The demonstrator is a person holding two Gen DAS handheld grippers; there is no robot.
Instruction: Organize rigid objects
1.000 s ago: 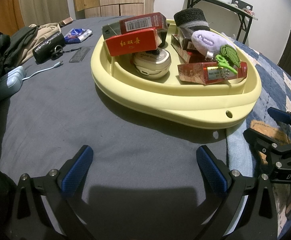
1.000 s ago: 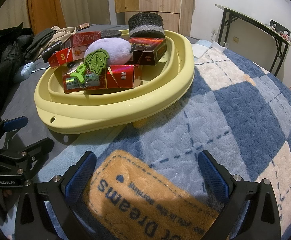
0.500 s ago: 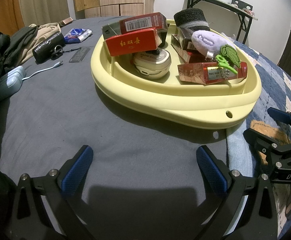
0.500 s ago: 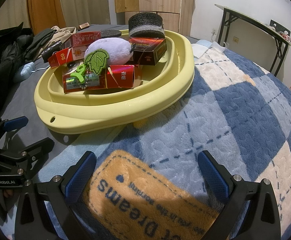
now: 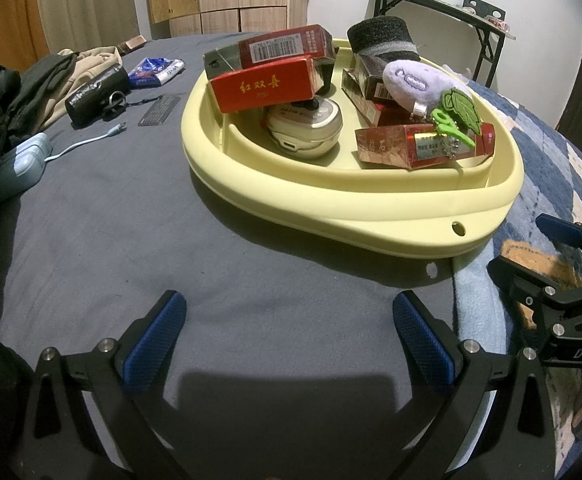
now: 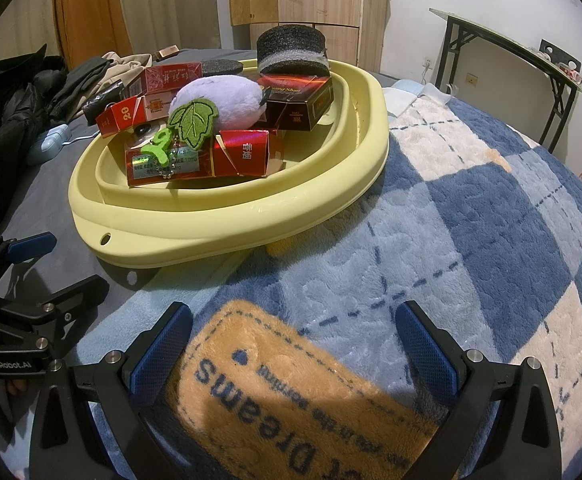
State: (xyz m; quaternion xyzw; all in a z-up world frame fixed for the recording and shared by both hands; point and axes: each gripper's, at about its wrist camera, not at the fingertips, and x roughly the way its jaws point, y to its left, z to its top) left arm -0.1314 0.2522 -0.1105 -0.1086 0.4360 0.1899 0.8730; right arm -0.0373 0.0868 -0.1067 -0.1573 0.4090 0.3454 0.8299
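Note:
A pale yellow basin [image 5: 371, 216] [image 6: 251, 216] sits on the bed, holding several red cigarette boxes [image 5: 265, 86] [image 6: 243, 152], a cream round case [image 5: 305, 130], a purple plush keychain with a green leaf [image 5: 415, 86] [image 6: 219, 98] and a black foam roll [image 5: 381, 40] [image 6: 291, 46]. My left gripper [image 5: 289, 320] is open and empty over the grey sheet, short of the basin. My right gripper [image 6: 293, 332] is open and empty over the plaid blanket, right of the left one [image 6: 31, 272].
Left of the basin on the grey sheet [image 5: 111, 220] lie a black pouch [image 5: 95, 94], a small comb [image 5: 159, 110], a blue packet [image 5: 155, 70], a white cable with charger [image 5: 19, 164] and clothes [image 5: 31, 84]. A blue plaid blanket [image 6: 491, 220] with an orange label [image 6: 291, 400] covers the right. A black table [image 6: 511, 52] stands behind.

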